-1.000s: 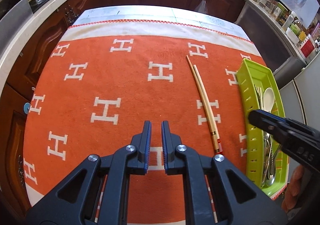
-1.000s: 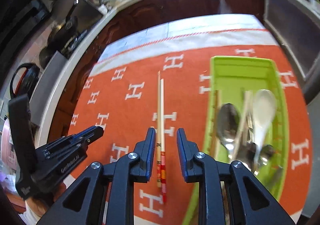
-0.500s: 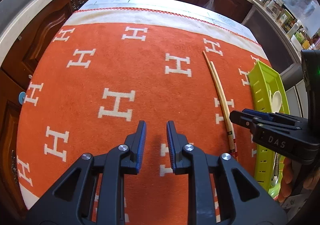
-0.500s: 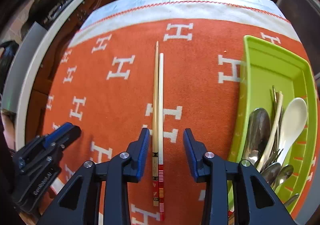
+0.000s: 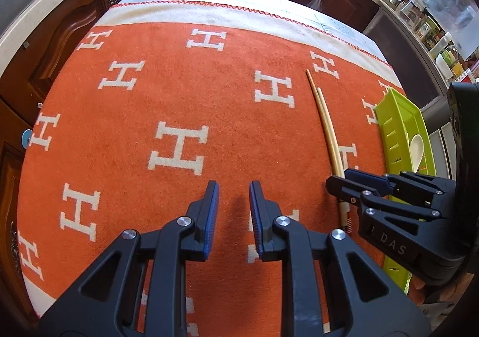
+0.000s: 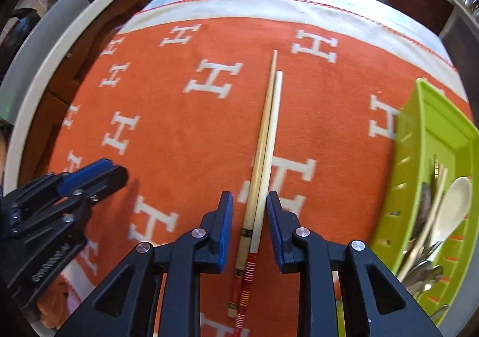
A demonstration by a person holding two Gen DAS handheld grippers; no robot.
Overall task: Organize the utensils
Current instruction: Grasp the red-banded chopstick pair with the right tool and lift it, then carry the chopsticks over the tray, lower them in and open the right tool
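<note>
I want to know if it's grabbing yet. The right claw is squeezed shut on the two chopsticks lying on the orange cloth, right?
Not quite. The right claw is open, with a gap on each side of the two chopsticks, so it isn't squeezing them. They do lie on the orange cloth. The right wrist view shows it.

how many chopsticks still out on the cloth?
2. The plain chopstick and the red-striped chopstick lie side by side between the open right gripper fingers. The green tray may hide more.
</note>
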